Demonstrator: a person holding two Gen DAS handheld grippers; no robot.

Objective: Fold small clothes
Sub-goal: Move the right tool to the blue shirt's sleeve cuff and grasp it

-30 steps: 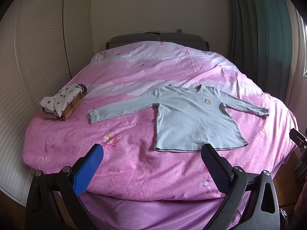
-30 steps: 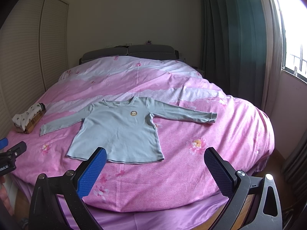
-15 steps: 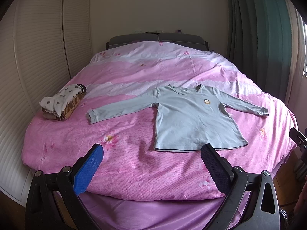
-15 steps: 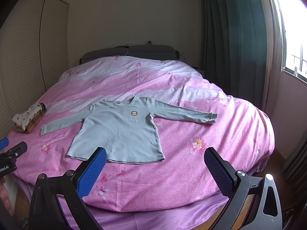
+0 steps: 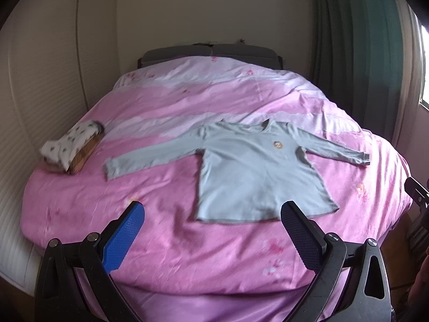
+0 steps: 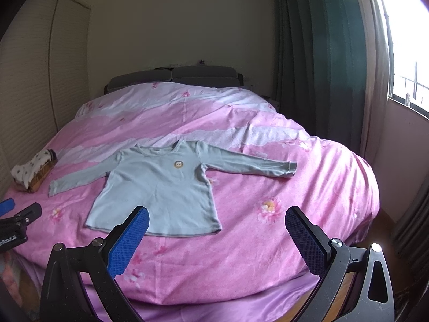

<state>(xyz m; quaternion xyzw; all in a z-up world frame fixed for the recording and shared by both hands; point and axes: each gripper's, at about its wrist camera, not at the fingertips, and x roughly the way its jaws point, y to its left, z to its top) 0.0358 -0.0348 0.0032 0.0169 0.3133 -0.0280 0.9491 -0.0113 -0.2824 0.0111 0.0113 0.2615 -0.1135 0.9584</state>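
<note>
A small light-blue long-sleeved shirt (image 5: 254, 171) lies flat, face up, sleeves spread, on the pink bedspread (image 5: 161, 230); it also shows in the right wrist view (image 6: 161, 187). A round badge sits on its chest. My left gripper (image 5: 211, 209) is open and empty, above the bed's near edge, short of the shirt's hem. My right gripper (image 6: 217, 214) is open and empty, near the hem's right corner. Neither touches the shirt.
A folded white patterned garment on a wicker basket (image 5: 72, 147) sits at the bed's left edge, also seen in the right wrist view (image 6: 33, 171). A dark headboard (image 5: 209, 53) stands at the far end. Green curtains (image 6: 321, 67) and a window are on the right.
Both grippers have moved forward and slightly lower toward the bed; the shirt appears closer. The shirt itself has not moved. The views are slightly blurred from motion.
</note>
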